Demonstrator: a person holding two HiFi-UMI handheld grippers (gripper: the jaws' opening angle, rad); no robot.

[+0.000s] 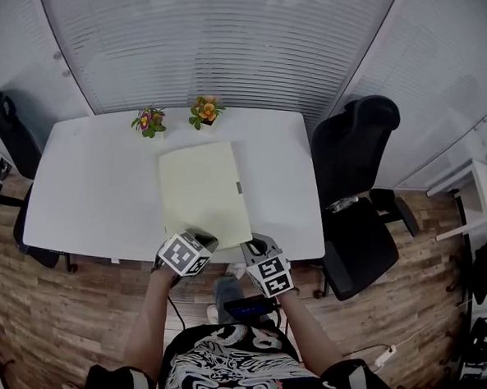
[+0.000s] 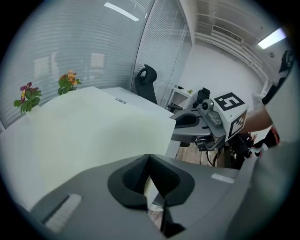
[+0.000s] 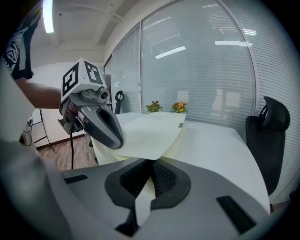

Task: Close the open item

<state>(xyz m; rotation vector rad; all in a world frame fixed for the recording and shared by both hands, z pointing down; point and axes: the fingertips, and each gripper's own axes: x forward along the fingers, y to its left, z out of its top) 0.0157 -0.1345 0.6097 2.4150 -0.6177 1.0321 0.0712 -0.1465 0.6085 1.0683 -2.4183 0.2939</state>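
- While both grippers met at the near edge of the white table [image 1: 87, 188], the pale yellow folder [image 1: 202, 191] lay flat near the middle of it, its long side running away from the person.
- At the folder's near right corner the top sheet was lifted a little. The right gripper view showed a second pale layer under it, but whether anything lay between the two could not be told.
- A small grey tab [image 1: 238, 187] sat on the folder's right edge.
- The left gripper [image 2: 149, 159] had its jaws pressed together on the folder's near edge, with a thin pale strip showing between the dark pads.
- The right gripper [image 3: 151, 165] gripped the same near edge further to the right, its pads closed on the thin sheet.
- Two small pots stood at the far edge of the table — one with pink flowers [image 1: 149, 122], one with orange flowers [image 1: 206, 111] just beyond the folder's far end.
- A black office chair [image 1: 358, 197] stood at the table's right side, and another dark chair [image 1: 9, 130] at its left.
- Behind the table rose a glass wall with closed blinds [image 1: 212, 40], and the floor [image 1: 56, 301] was brown wood planks.
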